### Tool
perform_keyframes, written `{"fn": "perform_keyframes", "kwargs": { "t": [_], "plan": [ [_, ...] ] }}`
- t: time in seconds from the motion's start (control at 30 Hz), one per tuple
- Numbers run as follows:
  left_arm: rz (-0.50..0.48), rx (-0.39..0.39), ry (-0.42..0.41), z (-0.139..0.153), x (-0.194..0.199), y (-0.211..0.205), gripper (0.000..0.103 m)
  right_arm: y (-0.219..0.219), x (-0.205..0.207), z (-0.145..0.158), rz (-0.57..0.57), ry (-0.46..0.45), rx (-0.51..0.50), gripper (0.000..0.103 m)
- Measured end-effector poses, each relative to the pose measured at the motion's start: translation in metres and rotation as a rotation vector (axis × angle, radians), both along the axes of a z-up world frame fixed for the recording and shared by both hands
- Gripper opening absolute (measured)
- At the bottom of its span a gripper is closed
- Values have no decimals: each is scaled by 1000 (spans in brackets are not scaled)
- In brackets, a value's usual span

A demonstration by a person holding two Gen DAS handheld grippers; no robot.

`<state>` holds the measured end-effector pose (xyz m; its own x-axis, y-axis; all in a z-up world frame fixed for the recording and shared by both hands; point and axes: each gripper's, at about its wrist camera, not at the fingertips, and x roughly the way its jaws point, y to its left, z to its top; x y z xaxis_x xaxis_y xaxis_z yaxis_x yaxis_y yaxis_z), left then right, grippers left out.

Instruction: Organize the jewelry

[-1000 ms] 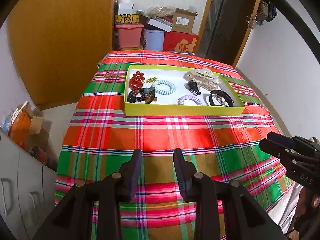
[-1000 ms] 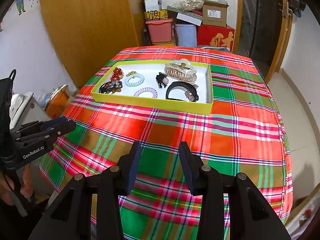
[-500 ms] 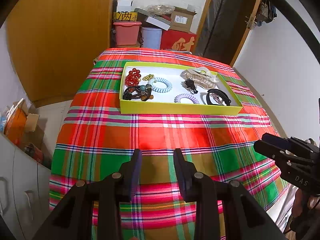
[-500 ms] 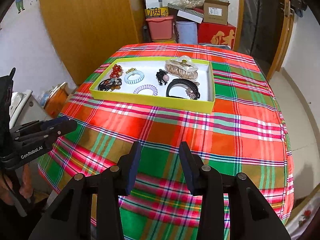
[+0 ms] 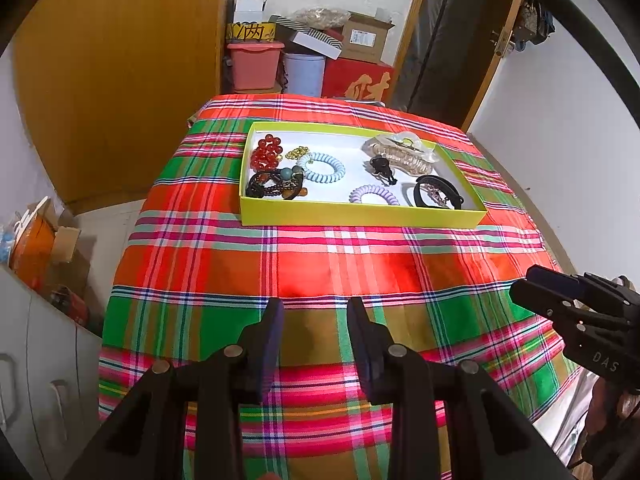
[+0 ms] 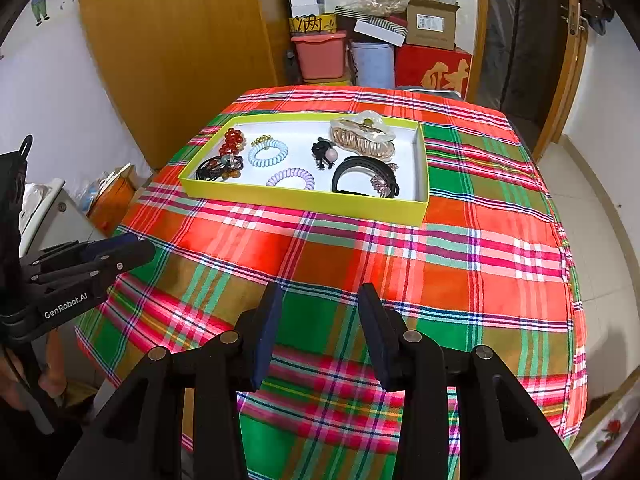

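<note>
Plaid worktop (image 5: 320, 264) slightly further off than a second ago, jewelry parked in yellow tray (image 6: 304, 200), both grippers' fingers (image 5: 272, 344) (image 6: 376, 340) spread, empty.

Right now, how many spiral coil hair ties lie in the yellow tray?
2: a pale blue coil tie left of centre, and a lilac coil tie by the near wall of the yellow tray.

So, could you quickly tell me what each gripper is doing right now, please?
Left gripper: open, holding nothing.
Right gripper: open, holding nothing.
</note>
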<state>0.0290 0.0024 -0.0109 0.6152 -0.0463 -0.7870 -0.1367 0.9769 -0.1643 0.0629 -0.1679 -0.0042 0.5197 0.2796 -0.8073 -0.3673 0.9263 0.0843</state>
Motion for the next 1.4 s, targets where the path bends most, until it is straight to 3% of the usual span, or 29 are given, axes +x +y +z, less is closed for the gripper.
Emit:
{"fn": "perform_keyframes", "kwargs": {
  "t": [1.4],
  "plan": [
    [-8,22,6,-1,0,-6,33,-1,-2,-1,-2,3,-1,40]
  ]
}}
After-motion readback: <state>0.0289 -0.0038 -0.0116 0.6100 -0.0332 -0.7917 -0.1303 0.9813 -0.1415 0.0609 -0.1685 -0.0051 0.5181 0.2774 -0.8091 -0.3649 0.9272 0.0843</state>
